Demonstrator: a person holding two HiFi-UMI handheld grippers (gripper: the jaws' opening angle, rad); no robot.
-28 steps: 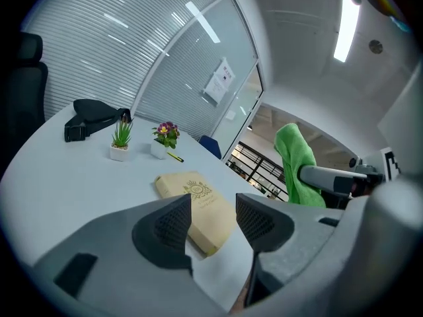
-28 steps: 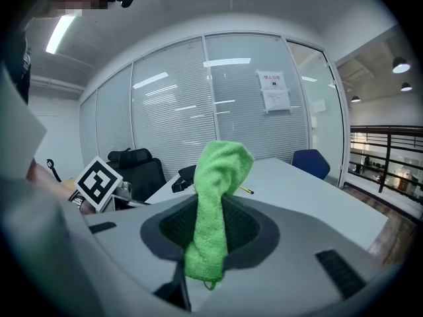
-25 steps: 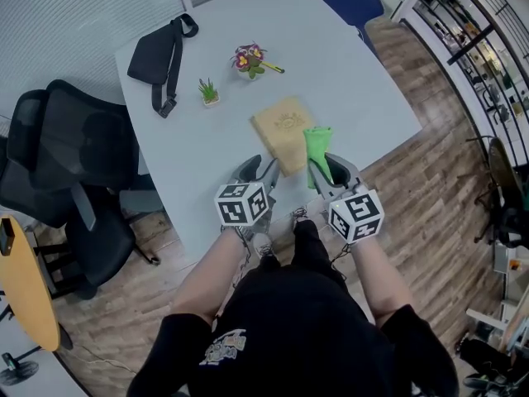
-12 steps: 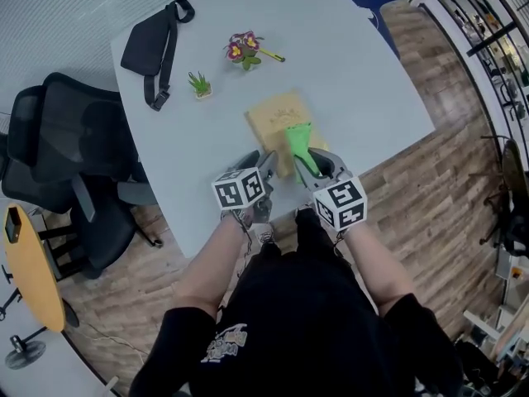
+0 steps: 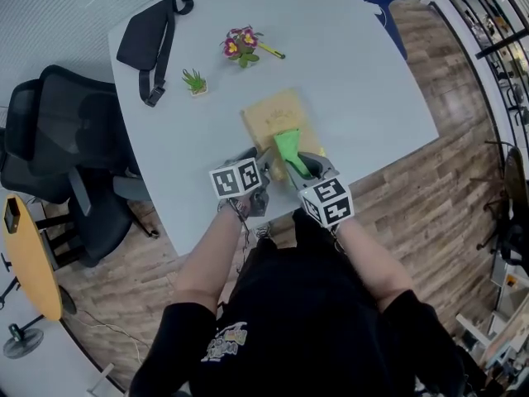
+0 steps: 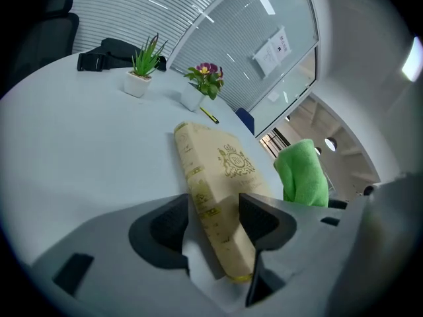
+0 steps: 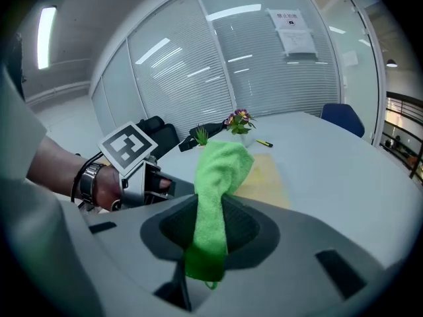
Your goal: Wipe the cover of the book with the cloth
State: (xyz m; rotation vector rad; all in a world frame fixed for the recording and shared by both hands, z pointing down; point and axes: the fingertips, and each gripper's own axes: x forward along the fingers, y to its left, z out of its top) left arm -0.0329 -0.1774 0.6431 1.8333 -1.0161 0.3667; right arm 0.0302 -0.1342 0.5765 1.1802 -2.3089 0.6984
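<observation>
The left gripper (image 6: 215, 211) has its jaws apart, and they have just been opening wider. The near end of the tan hardcover book with gilt ornament (image 6: 228, 167) lies between them, and as far as I can judge the pads are not pressing it. The right gripper (image 7: 211, 224) is clenched on the bright green fleecy cloth (image 7: 221, 167), which stands out of the jaws in a folded bunch over the book's near part; whether it touches the cover I cannot tell. The book lies flat on the pale grey table (image 5: 355, 73), near the person's edge.

This looks like the approach, with wiping not yet begun. Next, the left jaws should brace or close on the book's near end, and the right should lay the cloth on the cover and stroke across it.

Count: one book, one cloth, two grippers. Further off are two potted plants, a spiky green plant in a white pot (image 5: 195, 81) and a purple-flowered plant (image 5: 240, 46), plus one yellow pen (image 5: 273, 53) and one black strap bag (image 5: 149, 40)
</observation>
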